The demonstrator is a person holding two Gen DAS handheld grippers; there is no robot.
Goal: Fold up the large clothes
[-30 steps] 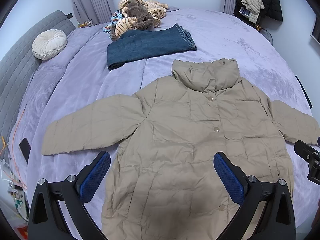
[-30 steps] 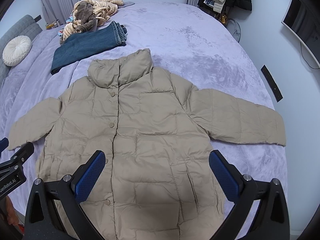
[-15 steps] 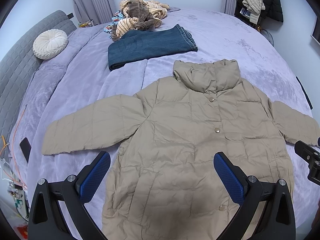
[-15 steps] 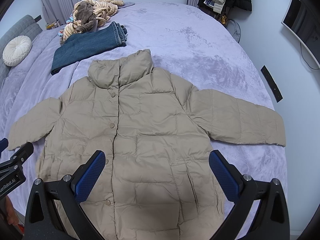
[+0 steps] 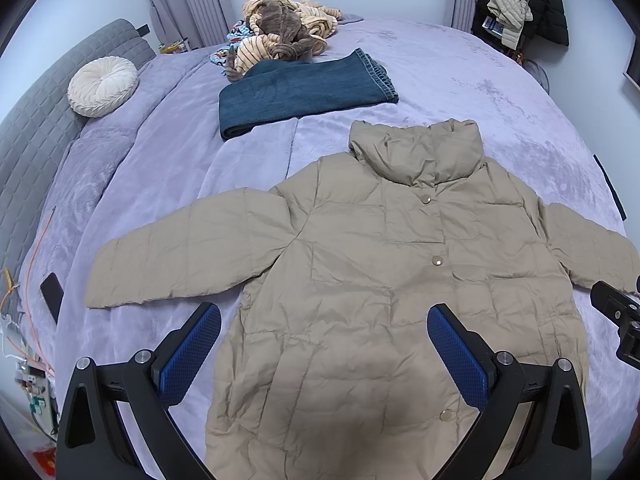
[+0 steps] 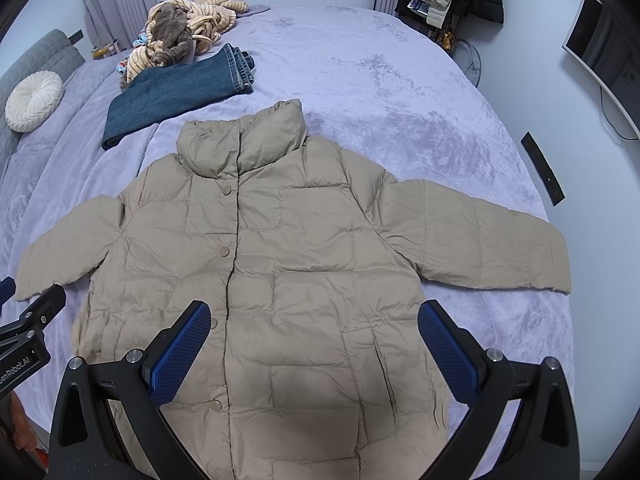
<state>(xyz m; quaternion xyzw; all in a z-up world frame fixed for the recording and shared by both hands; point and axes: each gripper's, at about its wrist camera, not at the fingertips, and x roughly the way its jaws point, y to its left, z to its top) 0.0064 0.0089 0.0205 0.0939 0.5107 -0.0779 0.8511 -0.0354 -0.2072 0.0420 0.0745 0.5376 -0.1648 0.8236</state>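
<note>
Left wrist view: jacket (image 5: 380,280) lies flat on the bed (image 5: 500,92), front up, snapped, both sleeves out; no fold yet made. Left tongs (image 5: 324,344) and right tongs (image 6: 314,340) hover spread above its hem, empty. Folded jeans (image 5: 300,92) lie beyond.

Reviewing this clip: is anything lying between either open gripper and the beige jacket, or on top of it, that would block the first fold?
Nothing visible does. The beige jacket lies flat and bare on the bed, directly under the left gripper and right gripper, both open. The folded jeans lie beyond the collar, apart from the jacket.
</note>
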